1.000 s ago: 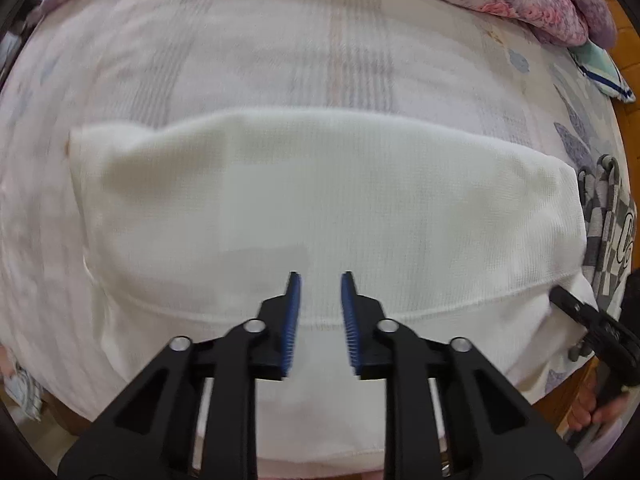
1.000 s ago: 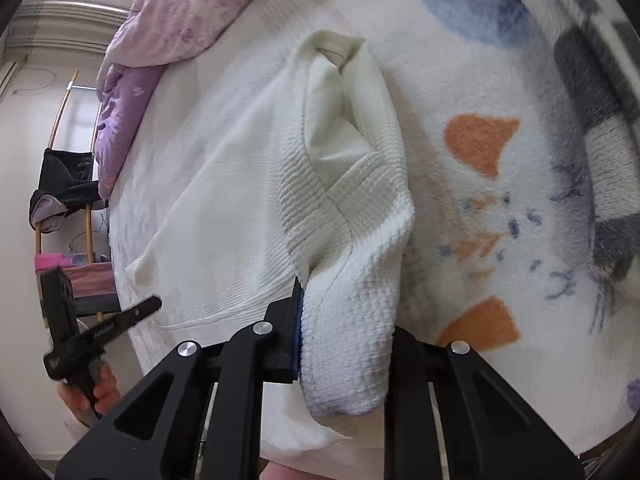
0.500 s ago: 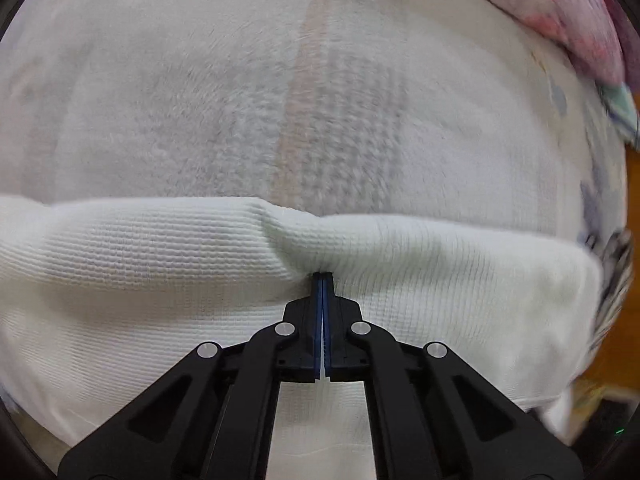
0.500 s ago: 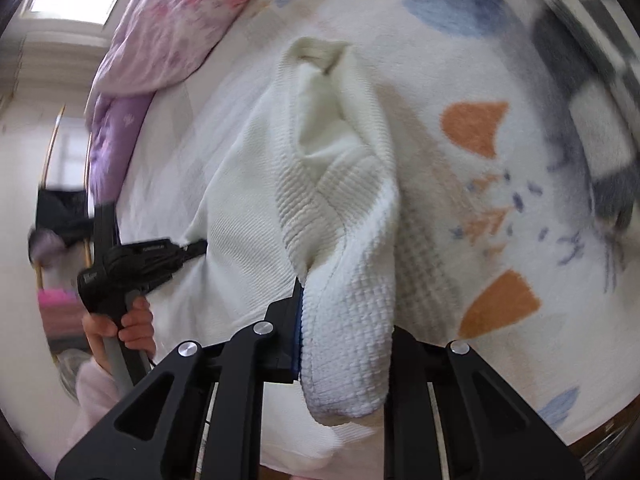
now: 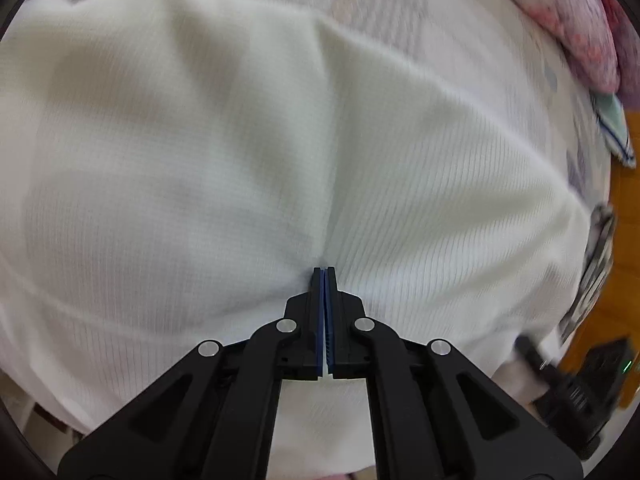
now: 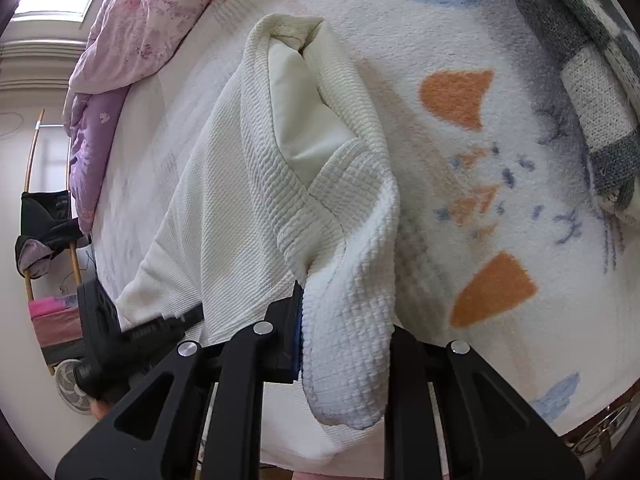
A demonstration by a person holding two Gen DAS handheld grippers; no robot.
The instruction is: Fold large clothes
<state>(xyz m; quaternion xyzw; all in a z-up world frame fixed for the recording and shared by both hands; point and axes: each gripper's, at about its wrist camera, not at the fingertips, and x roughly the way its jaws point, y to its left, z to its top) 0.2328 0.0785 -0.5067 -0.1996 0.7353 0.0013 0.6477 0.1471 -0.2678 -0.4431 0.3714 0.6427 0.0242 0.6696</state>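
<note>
A large white waffle-knit garment [image 5: 240, 152] lies across the bed and fills most of the left wrist view. My left gripper [image 5: 324, 274] is shut on a pinch of its fabric, with a crease running up from the tips. In the right wrist view the same garment [image 6: 224, 184] shows its collar end. My right gripper [image 6: 340, 320] is shut on the thick collar edge, which drapes over and hides the right finger. The left gripper's black body [image 6: 120, 336] shows at the lower left of that view.
The bed has a pale printed blanket [image 6: 480, 160] with orange and blue shapes. A pink floral quilt [image 6: 148, 20] lies at the head. A grey checked blanket [image 6: 592, 92] lies at the right. A chair with dark clothes [image 6: 44, 224] and a fan [image 6: 72, 388] stand beside the bed.
My left gripper went from open above the garment to shut on its fabric and has pulled back, drawing the cloth along. My right gripper has kept its hold on the collar.
</note>
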